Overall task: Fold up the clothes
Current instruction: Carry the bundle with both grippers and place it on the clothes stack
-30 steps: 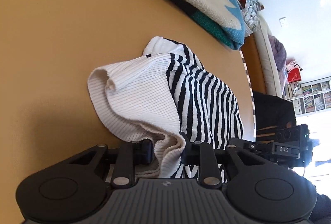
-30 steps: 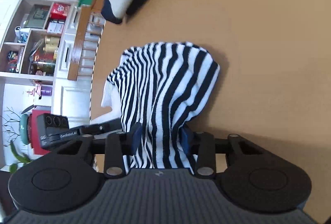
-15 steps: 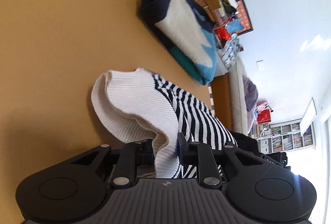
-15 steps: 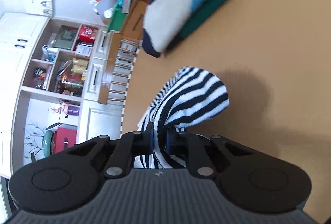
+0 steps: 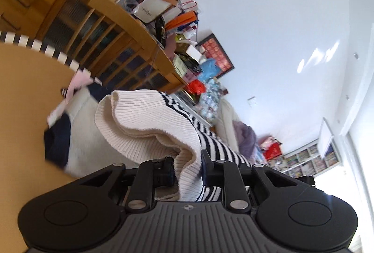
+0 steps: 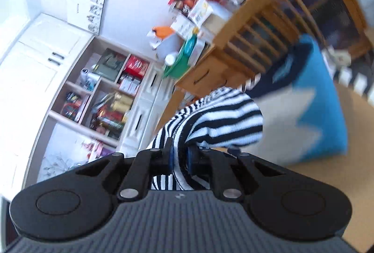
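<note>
there, sweater (image 5: 149,126) between both grippers

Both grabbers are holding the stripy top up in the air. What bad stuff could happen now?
The left gripper and right gripper each pinch only a small bunch of the striped sweater, so it might slip out. It hangs close to the folded blue sweater, so swinging it could knock that pile crooked.

Black-and-white striped, cream-ribbed sweater (image 5: 149,126); blue, white, seemingly navy folded sweater (image 6: 311,117); tan table (image 5: 23,94).
</note>
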`<state>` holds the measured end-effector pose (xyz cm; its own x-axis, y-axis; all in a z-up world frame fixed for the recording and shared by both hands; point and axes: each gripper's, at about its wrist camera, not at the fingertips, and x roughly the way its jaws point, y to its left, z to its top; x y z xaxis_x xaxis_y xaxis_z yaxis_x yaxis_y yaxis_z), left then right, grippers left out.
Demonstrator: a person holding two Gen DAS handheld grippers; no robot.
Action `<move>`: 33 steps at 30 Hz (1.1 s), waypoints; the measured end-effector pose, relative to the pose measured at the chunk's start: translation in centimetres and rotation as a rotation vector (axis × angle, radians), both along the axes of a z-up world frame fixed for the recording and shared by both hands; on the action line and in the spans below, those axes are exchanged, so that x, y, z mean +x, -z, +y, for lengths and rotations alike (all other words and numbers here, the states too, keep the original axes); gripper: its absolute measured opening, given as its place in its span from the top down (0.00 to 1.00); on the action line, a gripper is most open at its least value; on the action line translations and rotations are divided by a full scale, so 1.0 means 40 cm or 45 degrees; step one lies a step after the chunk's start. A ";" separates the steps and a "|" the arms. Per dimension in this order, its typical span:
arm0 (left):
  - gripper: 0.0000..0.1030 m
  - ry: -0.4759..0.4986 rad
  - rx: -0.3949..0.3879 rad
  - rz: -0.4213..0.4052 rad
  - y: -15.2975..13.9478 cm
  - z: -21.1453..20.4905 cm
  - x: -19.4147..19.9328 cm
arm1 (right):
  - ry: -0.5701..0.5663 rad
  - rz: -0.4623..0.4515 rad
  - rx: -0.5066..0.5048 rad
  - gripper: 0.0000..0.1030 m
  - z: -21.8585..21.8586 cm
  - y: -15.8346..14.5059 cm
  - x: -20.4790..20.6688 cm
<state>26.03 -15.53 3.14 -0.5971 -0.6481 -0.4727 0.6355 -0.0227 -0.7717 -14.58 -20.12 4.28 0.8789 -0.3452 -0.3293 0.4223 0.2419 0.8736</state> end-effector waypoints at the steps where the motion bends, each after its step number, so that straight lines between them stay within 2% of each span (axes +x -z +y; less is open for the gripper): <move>1: 0.69 -0.023 0.015 -0.033 -0.007 -0.042 -0.005 | 0.023 0.020 0.021 0.85 -0.045 0.010 -0.003; 2: 0.47 -0.073 0.076 -0.108 0.023 -0.088 -0.004 | 0.062 0.059 0.050 0.78 -0.091 0.042 -0.001; 3: 0.37 -0.137 0.145 -0.214 0.063 -0.127 -0.002 | 0.107 0.105 0.082 0.52 -0.137 0.081 0.005; 4: 0.40 -0.215 0.219 -0.327 0.105 -0.150 0.002 | 0.154 0.202 0.099 0.38 -0.169 0.122 0.007; 5: 0.52 -0.285 0.293 -0.422 0.147 -0.160 0.011 | 0.200 0.324 0.110 0.34 -0.194 0.163 0.006; 6: 0.57 -0.338 0.347 -0.483 0.183 -0.164 0.020 | 0.246 0.445 0.121 0.42 -0.220 0.205 0.005; 7: 0.62 -0.354 0.346 -0.476 0.205 -0.156 0.028 | 0.252 0.520 0.095 0.44 -0.231 0.231 0.000; 9: 0.62 -0.332 0.268 -0.402 0.222 -0.127 0.037 | 0.225 0.603 0.000 0.46 -0.231 0.261 -0.017; 10: 0.62 -0.299 0.215 -0.376 0.217 -0.116 0.026 | 0.208 0.595 -0.059 0.47 -0.222 0.266 -0.024; 13: 0.62 -0.209 0.055 -0.334 0.194 -0.088 -0.044 | 0.192 0.532 -0.226 0.62 -0.193 0.269 -0.007; 14: 0.62 -0.172 0.017 -0.293 0.199 -0.083 -0.076 | 0.185 0.496 -0.277 0.75 -0.178 0.270 0.007; 15: 0.61 -0.135 -0.001 -0.275 0.213 -0.082 -0.112 | 0.153 0.459 -0.314 0.79 -0.164 0.271 0.020; 16: 0.60 -0.106 0.007 -0.283 0.236 -0.084 -0.147 | 0.101 0.449 -0.335 0.79 -0.152 0.282 0.041; 17: 0.60 -0.084 0.042 -0.327 0.269 -0.090 -0.180 | 0.044 0.489 -0.340 0.80 -0.140 0.301 0.067; 18: 0.60 -0.062 0.092 -0.403 0.307 -0.092 -0.208 | -0.009 0.585 -0.330 0.81 -0.132 0.328 0.091; 19: 0.64 -0.049 0.138 -0.468 0.339 -0.089 -0.226 | -0.060 0.712 -0.319 0.83 -0.126 0.357 0.108; 20: 0.92 -0.051 0.179 -0.518 0.362 -0.075 -0.227 | -0.083 0.776 -0.329 0.95 -0.116 0.375 0.107; 21: 1.00 -0.054 0.206 -0.543 0.379 -0.061 -0.224 | -0.092 0.808 -0.349 0.98 -0.103 0.387 0.097; 23: 0.98 -0.057 0.198 -0.538 0.377 -0.031 -0.215 | -0.080 0.821 -0.331 0.98 -0.091 0.367 0.087; 24: 0.97 -0.055 0.180 -0.574 0.366 -0.023 -0.224 | -0.076 0.839 -0.372 0.91 -0.079 0.343 0.097; 27: 0.80 -0.023 0.132 -0.684 0.347 -0.011 -0.272 | -0.082 0.871 -0.619 0.85 -0.034 0.288 0.172; 28: 0.75 -0.020 0.129 -0.710 0.344 -0.009 -0.286 | -0.097 0.912 -0.636 0.82 -0.032 0.294 0.194; 29: 0.75 -0.016 0.126 -0.737 0.341 -0.007 -0.299 | -0.118 0.971 -0.622 0.75 -0.036 0.310 0.214; 30: 0.74 -0.015 0.125 -0.759 0.336 -0.003 -0.309 | -0.139 1.029 -0.608 0.75 -0.040 0.325 0.234; 31: 0.72 -0.017 0.133 -0.772 0.327 0.004 -0.314 | -0.122 1.035 -0.572 0.76 -0.037 0.334 0.227; 33: 0.55 -0.025 0.136 -0.821 0.300 0.032 -0.326 | -0.052 0.995 -0.479 0.80 -0.024 0.344 0.188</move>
<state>12.99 -14.24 -8.87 -0.1607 -0.5857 -0.7945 0.9712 0.0496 -0.2330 -7.06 -21.07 -9.48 0.4622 -0.5253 -0.7144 0.8527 0.4845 0.1954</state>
